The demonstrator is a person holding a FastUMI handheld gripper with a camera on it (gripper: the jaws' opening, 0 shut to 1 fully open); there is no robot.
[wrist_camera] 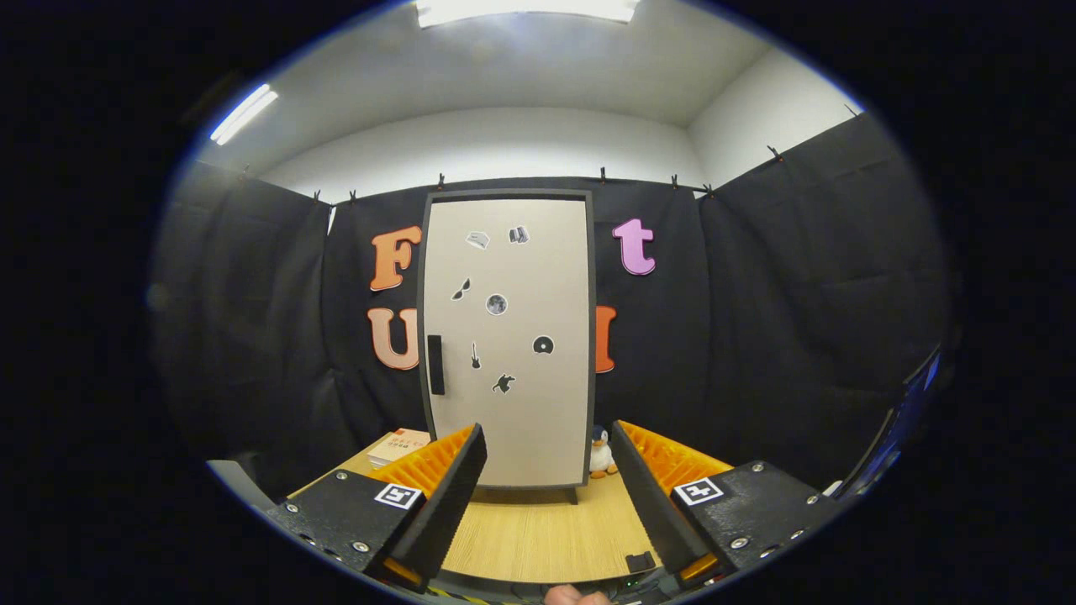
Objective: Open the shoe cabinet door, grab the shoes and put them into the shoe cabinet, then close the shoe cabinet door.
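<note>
The shoe cabinet (507, 336) stands upright on the wooden table, straight ahead of me and beyond the fingers. Its beige door is shut, with a dark vertical handle (435, 364) on its left side and several small stickers on the panel. My gripper (548, 458) is open, fingers spread wide with nothing between them, and it points at the lower part of the door. The left finger (445, 496) and right finger (647, 496) frame the cabinet's base.
The wooden table (546, 529) runs from the fingers to the cabinet. A book (402, 444) lies left of the cabinet's base. A small penguin toy (600, 454) stands at its right. Black cloth walls close in on all sides.
</note>
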